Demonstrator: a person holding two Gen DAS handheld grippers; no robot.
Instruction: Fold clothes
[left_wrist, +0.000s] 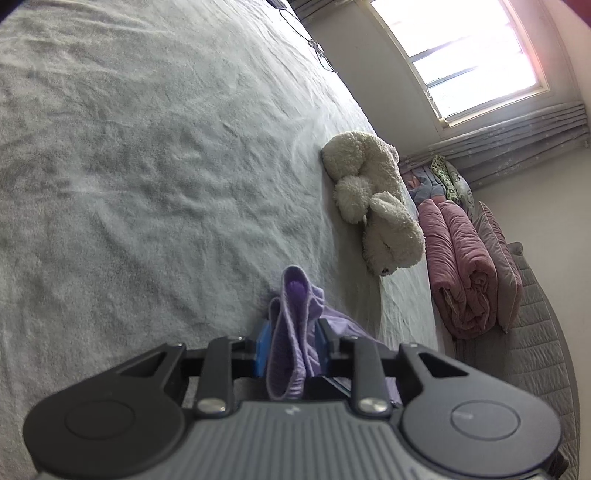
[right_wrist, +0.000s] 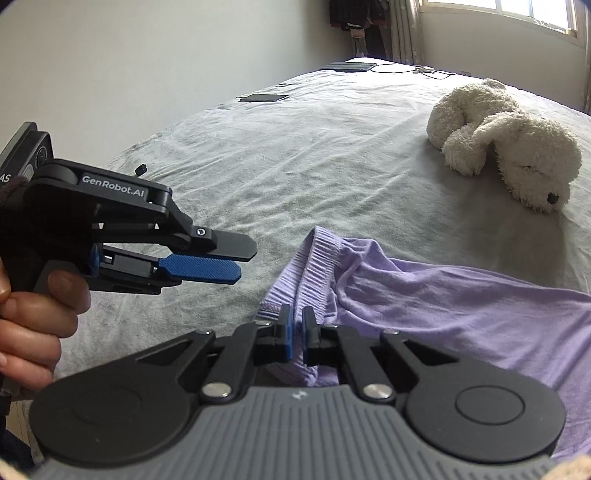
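Left wrist view: one purple garment (left_wrist: 295, 295) stands bunched between the fingers of the left claw (left_wrist: 294, 343). Whether the pads pinch it I cannot tell. It is on the grey bed (left_wrist: 147, 166), near one white plush dog (left_wrist: 373, 195). Beyond the bed's edge lie one rolled pink quilt (left_wrist: 461, 266) and one window (left_wrist: 461, 55).

Right wrist view: the right claw (right_wrist: 297, 328) is clamped almost fully together on the garment's ribbed hem, and the rest of the cloth spreads to the right across the bed. One hand (right_wrist: 33, 325) holds the left claw above the bed, its jaws slightly parted with nothing between them. Two dark flat devices (right_wrist: 262, 98) lie at the far end.
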